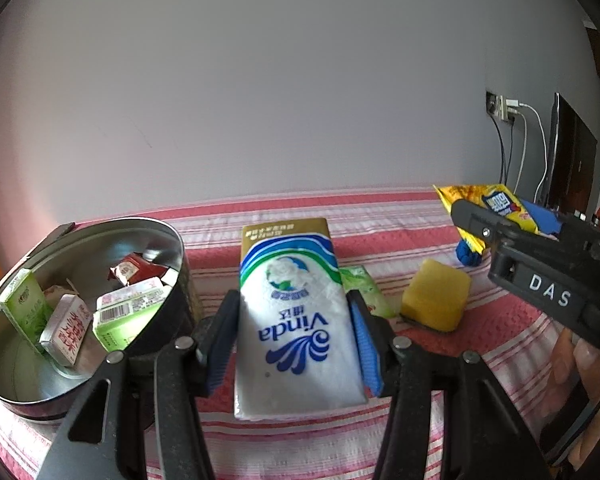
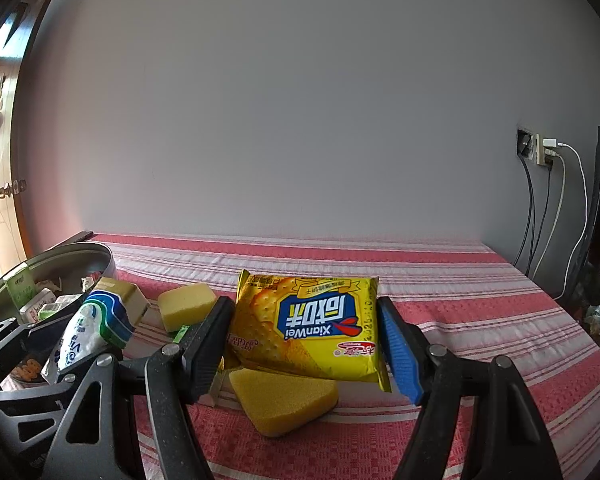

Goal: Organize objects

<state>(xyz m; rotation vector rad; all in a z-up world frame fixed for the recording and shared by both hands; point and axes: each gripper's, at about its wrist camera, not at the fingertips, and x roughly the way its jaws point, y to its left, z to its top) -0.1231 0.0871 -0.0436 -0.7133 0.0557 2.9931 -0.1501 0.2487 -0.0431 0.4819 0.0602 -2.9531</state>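
Your left gripper (image 1: 292, 336) clamps the white soft pack of Vinda tissues (image 1: 296, 320), lifted clear of the red-and-white striped cloth (image 1: 420, 432) and tilted. Your right gripper (image 2: 304, 344) squeezes the yellow crinkly biscuit packet (image 2: 312, 328) by both side edges, above a yellow sponge wedge (image 2: 284, 400). To the left sits the round metal tin (image 1: 12, 360), small cartons (image 1: 116, 320) inside it. A yellow sponge block (image 1: 436, 294) lies beside a green sachet (image 1: 368, 292).
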